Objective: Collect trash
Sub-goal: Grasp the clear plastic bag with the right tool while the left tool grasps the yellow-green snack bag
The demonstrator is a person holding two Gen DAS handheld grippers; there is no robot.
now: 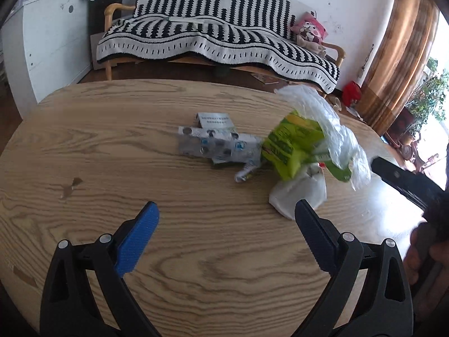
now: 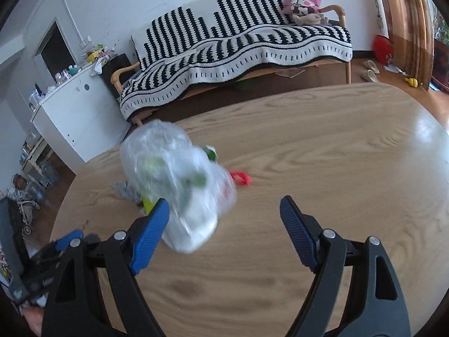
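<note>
You are holding left gripper [image 1: 226, 214] and right gripper [image 2: 224, 210] spread apart, gripping nothing; bag [image 1: 314, 129] sitting on table [image 1: 112, 129], blister packs [image 1: 213, 146] lying left.

Wood grain, thin film and ribbed plastic

The oval pale-wood table [image 2: 322, 146] is smooth with a soft sheen; the crumpled clear plastic bag [image 2: 168, 168] is glossy and thin; the blue ribbed gripper pads [image 1: 137, 241] look matt.
</note>
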